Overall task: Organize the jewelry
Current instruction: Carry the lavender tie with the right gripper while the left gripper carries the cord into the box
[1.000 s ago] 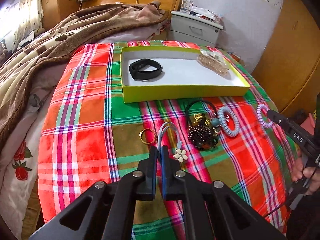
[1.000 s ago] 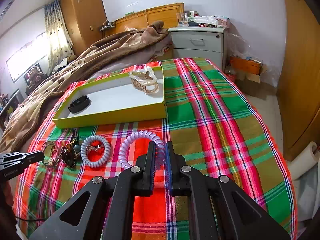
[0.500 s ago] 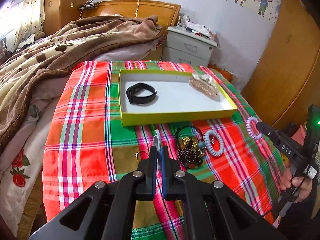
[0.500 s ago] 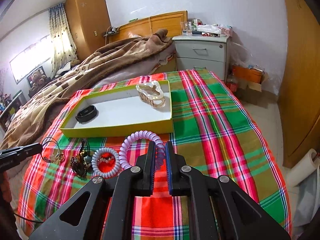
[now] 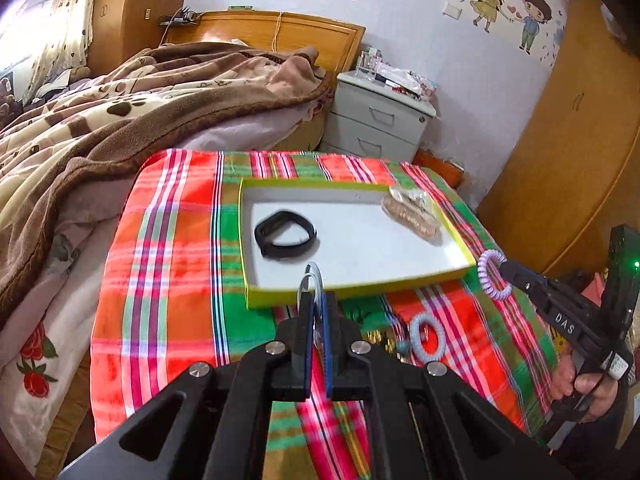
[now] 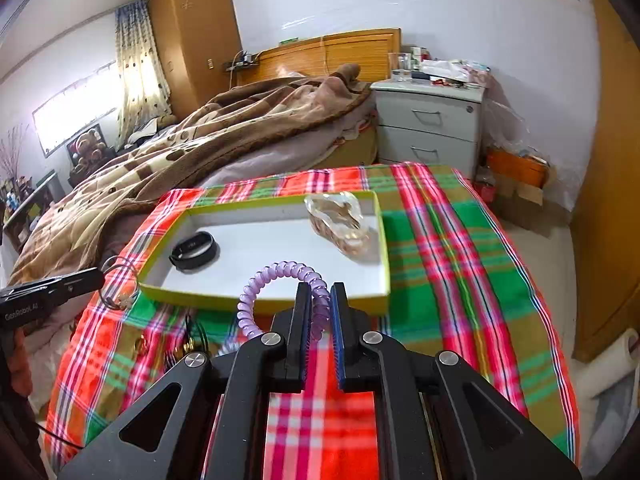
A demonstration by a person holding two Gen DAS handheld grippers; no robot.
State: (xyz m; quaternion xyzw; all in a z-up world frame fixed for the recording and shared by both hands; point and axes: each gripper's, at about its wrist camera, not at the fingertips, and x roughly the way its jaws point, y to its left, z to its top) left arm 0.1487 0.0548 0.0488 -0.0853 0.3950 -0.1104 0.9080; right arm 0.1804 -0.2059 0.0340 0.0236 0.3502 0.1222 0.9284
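My left gripper (image 5: 318, 300) is shut on a thin pale-blue loop bracelet (image 5: 315, 269) and holds it in the air just before the near wall of the yellow-green tray (image 5: 360, 286). In the right wrist view that left gripper (image 6: 102, 276) carries the loop (image 6: 116, 285) with a small flower charm hanging from it. My right gripper (image 6: 320, 296) is shut on a purple spiral hair tie (image 6: 280, 269), also lifted near the tray's (image 6: 264, 304) front wall. Inside the tray lie a black band (image 5: 286, 236) and a beige piece in clear wrap (image 5: 412, 212).
On the plaid cloth (image 5: 168, 280) before the tray lie a pale-blue spiral tie (image 5: 428, 336) and small gold and dark pieces (image 5: 376, 336). A brown blanket (image 5: 120, 120) covers the bed at left. A grey nightstand (image 6: 432, 128) and a wooden wardrobe (image 5: 580, 140) stand beyond.
Both grippers have lifted off the cloth with their pieces and moved toward the tray. The loop bracelet left the cloth; the purple tie rose with the right gripper.
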